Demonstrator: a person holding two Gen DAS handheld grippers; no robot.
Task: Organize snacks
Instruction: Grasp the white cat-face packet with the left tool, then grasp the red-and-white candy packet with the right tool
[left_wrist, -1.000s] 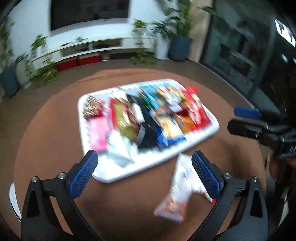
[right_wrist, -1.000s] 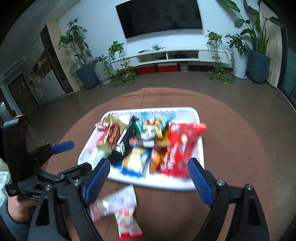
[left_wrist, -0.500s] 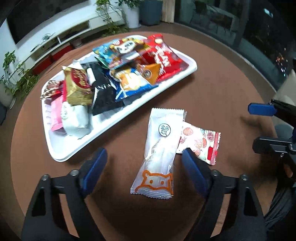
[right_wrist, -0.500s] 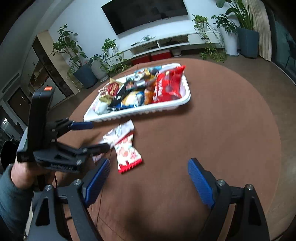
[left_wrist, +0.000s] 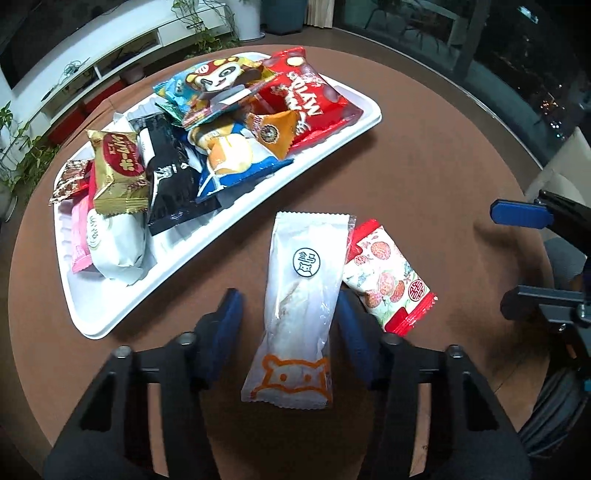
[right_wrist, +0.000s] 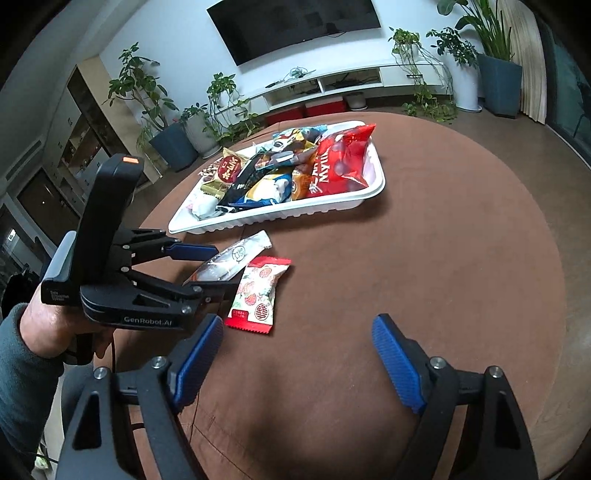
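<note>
My left tongs (left_wrist: 290, 325) point steeply down over the brown table (left_wrist: 424, 155), and their jaws have just been closing around the white snack packet (left_wrist: 301, 295) with the orange bear outline; the packet lies lengthwise between the blue pads (left_wrist: 231, 325); the right-hand pad looks to be against the wrapper's edge, while a strip of table still shows between the left-hand pad and the packet, so I count no grip yet. Just to the right of these tongs, tucked partly under the white packet, lies the red-edged packet (left_wrist: 388, 273) printed with fruit. Ahead and to the left sits the white tray (left_wrist: 110, 321), heaped with wrapped snacks, the big red bag (left_wrist: 310, 99) at its far end. My right tongs (right_wrist: 295, 354) stand wide with nothing between them, only bare table; the two loose packets lie ahead and to their left, the tray beyond those.
</note>
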